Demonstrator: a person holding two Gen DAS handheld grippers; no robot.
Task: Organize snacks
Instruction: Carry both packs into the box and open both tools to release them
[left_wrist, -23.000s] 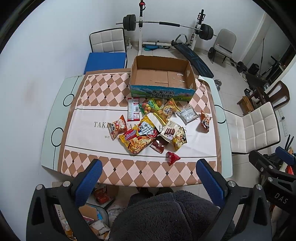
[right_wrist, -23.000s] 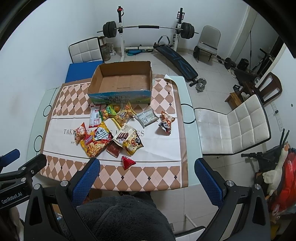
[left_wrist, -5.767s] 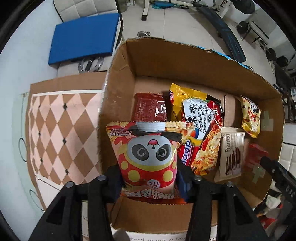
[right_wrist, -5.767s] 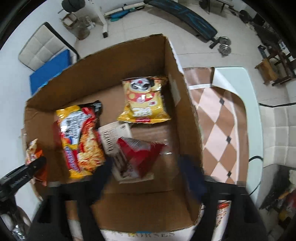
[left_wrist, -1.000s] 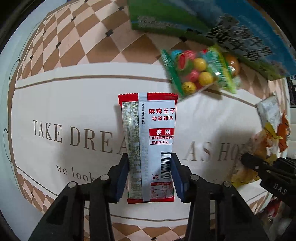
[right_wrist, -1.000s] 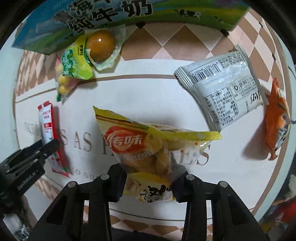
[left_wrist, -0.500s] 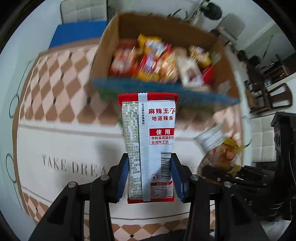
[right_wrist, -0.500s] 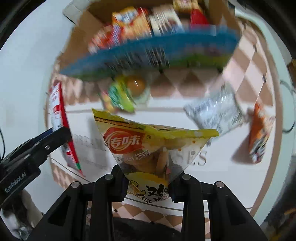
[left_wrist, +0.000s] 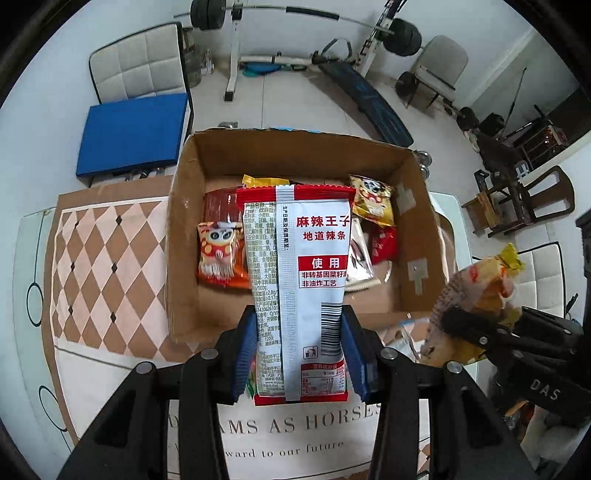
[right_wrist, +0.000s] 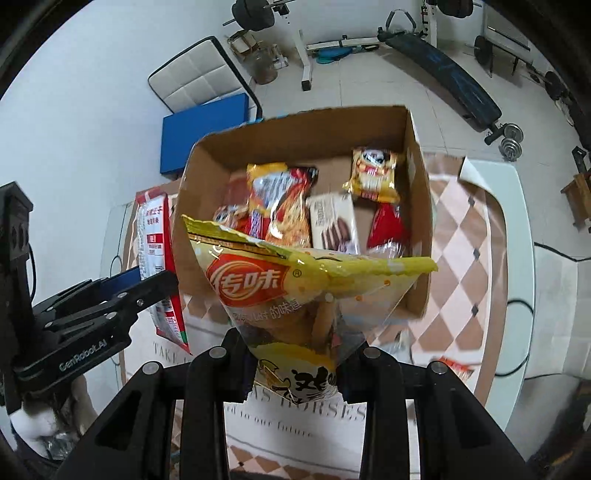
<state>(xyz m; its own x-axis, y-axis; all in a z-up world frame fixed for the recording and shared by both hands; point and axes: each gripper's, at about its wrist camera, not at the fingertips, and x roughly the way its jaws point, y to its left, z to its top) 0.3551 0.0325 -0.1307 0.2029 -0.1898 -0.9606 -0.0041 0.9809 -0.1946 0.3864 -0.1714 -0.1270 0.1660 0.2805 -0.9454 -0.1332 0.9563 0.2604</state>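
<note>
My left gripper (left_wrist: 299, 354) is shut on a red and white spicy-strip packet (left_wrist: 299, 280) and holds it upright above the near wall of the open cardboard box (left_wrist: 184, 236). My right gripper (right_wrist: 295, 354) is shut on a yellow chip bag (right_wrist: 295, 291), also raised before the box (right_wrist: 417, 206). The box holds several snack packs, among them a panda pack (left_wrist: 218, 254), a yellow panda bag (right_wrist: 373, 173) and a wafer pack (right_wrist: 332, 225). The right gripper with its bag shows in the left wrist view (left_wrist: 476, 291); the left one in the right wrist view (right_wrist: 155, 277).
The box stands on a table with a brown diamond-pattern cloth (left_wrist: 107, 251). An orange pack (right_wrist: 450, 365) lies on the cloth at the right. A blue-seated chair (left_wrist: 129, 129), a weight bench (left_wrist: 362, 99) and a white chair (left_wrist: 539, 269) stand around the table.
Both grippers have risen from the tabletop with their packets and now look down into the box. The snacks left on the cloth have dropped out of view below.
</note>
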